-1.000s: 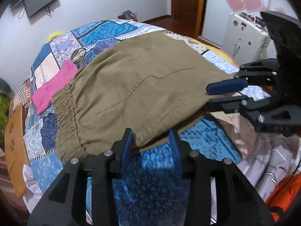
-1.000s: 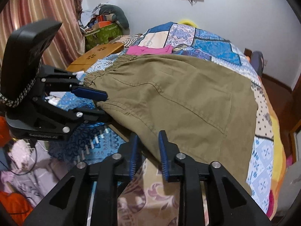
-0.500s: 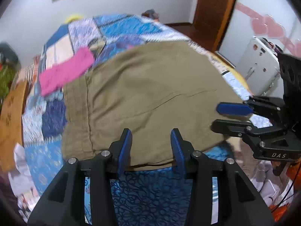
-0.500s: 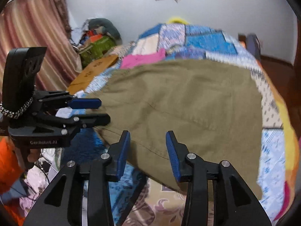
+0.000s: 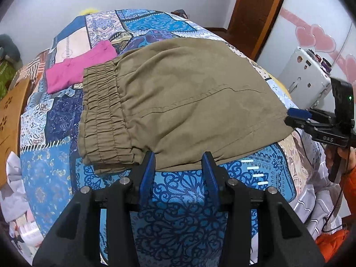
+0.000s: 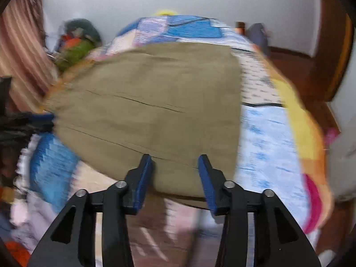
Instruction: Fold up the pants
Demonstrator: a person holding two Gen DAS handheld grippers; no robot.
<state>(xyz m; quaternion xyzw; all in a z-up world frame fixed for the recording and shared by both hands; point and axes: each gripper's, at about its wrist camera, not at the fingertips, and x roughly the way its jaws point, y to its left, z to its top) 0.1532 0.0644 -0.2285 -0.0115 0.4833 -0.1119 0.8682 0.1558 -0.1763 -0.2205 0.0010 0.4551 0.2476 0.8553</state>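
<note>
Olive-green pants (image 5: 178, 102) lie folded flat on the patchwork bedspread (image 5: 155, 24), elastic waistband (image 5: 102, 115) to the left. My left gripper (image 5: 179, 162) is open and empty, its blue pads just at the pants' near edge beside the waistband. My right gripper (image 6: 175, 164) is open and empty over the near edge of the pants (image 6: 155, 102), toward the leg end; this view is motion-blurred. The right gripper also shows in the left wrist view (image 5: 298, 116) at the pants' right edge.
A folded pink garment (image 5: 77, 69) lies beyond the waistband. A wooden board (image 5: 11, 115) stands at the bed's left side. A white appliance (image 5: 304, 75) and a door (image 5: 255, 11) are to the right. Loose bedding hangs off the near edge (image 5: 311, 200).
Both grippers have let go of the pants' near edge and opened wider. Both have pulled back and up; the right one has swung toward the leg end and is still moving.
</note>
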